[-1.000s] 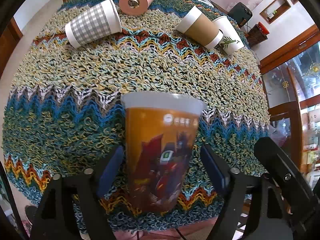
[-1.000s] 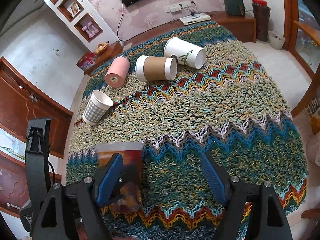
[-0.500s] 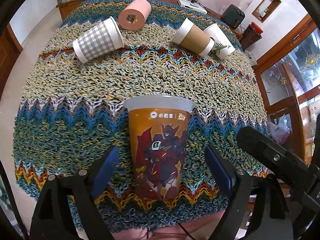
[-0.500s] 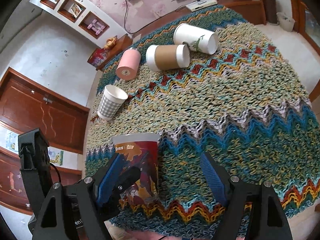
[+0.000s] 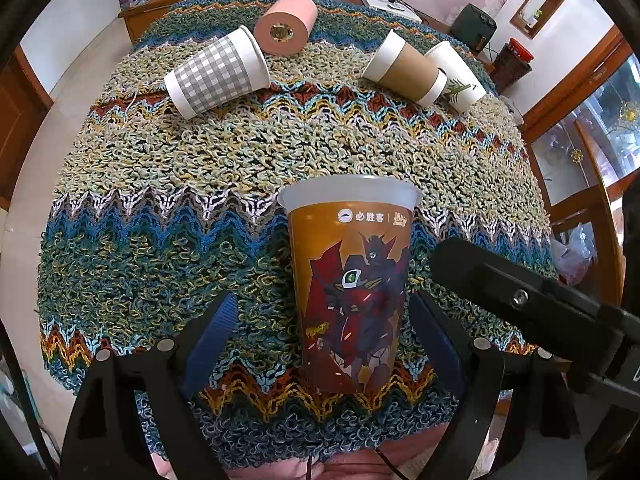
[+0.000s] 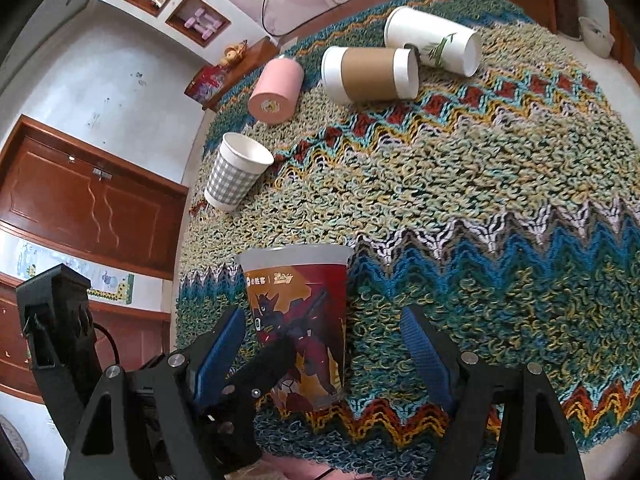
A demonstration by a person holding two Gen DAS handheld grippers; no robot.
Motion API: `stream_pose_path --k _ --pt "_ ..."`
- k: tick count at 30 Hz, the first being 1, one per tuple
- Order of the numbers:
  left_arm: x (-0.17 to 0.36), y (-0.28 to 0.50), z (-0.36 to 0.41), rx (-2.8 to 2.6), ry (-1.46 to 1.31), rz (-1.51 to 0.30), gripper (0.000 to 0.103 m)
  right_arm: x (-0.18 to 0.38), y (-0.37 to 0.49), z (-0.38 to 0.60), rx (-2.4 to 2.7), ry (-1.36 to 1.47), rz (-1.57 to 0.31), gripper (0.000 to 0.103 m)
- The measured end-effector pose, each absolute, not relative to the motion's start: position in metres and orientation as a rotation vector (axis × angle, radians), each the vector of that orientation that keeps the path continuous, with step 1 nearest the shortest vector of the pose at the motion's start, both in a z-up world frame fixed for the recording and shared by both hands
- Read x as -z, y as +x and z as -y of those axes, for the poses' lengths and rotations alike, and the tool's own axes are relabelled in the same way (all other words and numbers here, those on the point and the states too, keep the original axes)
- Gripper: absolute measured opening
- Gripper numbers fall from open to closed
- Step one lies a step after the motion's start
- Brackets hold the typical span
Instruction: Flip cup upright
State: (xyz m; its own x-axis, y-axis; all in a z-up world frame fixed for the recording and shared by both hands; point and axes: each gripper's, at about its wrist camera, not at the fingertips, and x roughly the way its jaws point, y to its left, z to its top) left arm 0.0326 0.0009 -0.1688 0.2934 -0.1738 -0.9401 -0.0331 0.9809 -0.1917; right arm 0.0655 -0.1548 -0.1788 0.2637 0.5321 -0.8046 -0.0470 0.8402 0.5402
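I see the printed cup (image 5: 350, 284) standing upright near the front edge of the tabletop (image 5: 240, 160), its long axis vertical, the wide frosted rim up and the narrower base down on the knitted zigzag cover. The robot figure printed on it reads right way up. In the left wrist view it stands between the two blue pads of my left gripper (image 5: 324, 336), whose jaws are spread wide, with a clear gap on each side and no pad touching the cup. From the right wrist view the same cup (image 6: 298, 328) sits left of centre, just beside the left pad of my right gripper (image 6: 324, 344); those jaws are spread too, and nothing is held between them. The black body of the left gripper crosses in front of the cup's lower part there.

Farther back, four other cups lie on their sides: a grey checked cup (image 5: 216, 74), a pink cup (image 5: 286, 24) behind it, and a brown-sleeved cup (image 5: 408, 68) touching a white cup with a leaf print (image 5: 456, 76).
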Motion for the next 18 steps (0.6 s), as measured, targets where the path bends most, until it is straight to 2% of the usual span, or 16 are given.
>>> stream_pose_path --k 18 --pt "0.169 0.027 -0.005 0.092 -0.146 -1.271 0.089 0.206 0.086 0.124 -0.421 0.397 -1.365 0.081"
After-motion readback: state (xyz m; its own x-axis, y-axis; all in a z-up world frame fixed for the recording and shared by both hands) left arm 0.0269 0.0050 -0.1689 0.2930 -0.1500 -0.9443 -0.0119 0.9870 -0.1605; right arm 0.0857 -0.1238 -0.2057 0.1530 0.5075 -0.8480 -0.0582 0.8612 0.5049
